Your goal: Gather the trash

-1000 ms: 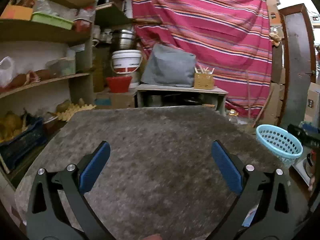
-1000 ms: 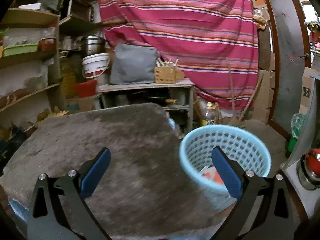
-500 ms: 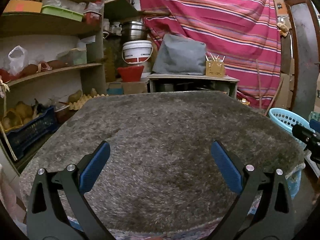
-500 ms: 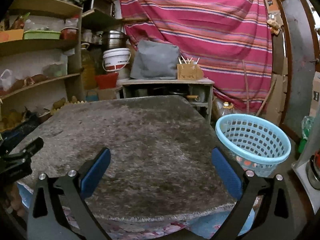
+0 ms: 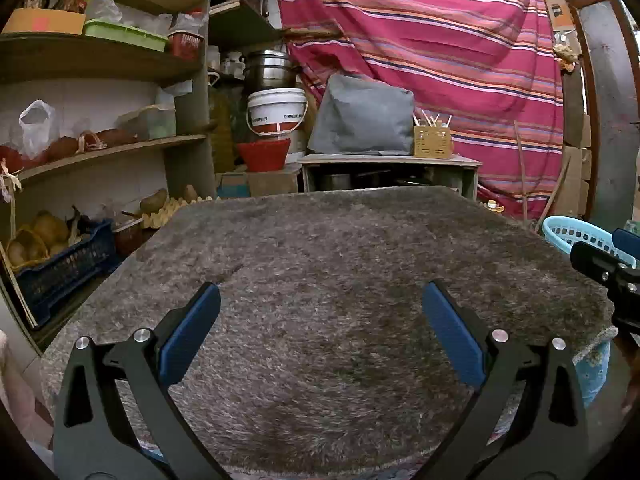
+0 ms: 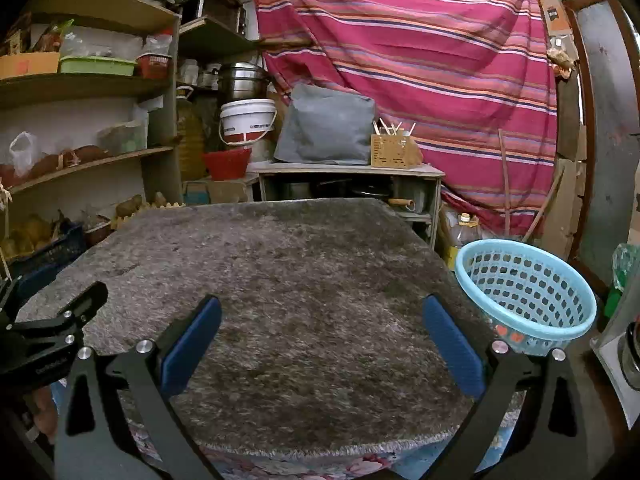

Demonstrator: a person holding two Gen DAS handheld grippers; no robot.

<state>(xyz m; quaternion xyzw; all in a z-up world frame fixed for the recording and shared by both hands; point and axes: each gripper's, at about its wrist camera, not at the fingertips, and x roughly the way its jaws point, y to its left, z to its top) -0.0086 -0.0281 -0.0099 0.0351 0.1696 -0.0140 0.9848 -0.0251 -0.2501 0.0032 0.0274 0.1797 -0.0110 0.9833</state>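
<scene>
Evidently the job looks done: both the left gripper (image 5: 320, 320) and right gripper (image 6: 322, 330) hover spread and empty over the bare rug (image 6: 280, 280), trash lying in the basket (image 6: 528, 292) at right.

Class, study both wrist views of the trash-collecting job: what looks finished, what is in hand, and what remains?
Done: the shaggy grey rug over the table shows no litter, and something red and white lies at the bottom of the light blue perforated plastic basket beside it. In hand: nothing; the left gripper and right gripper are both open and empty above the rug. Left: no trash is visible to collect.
</scene>
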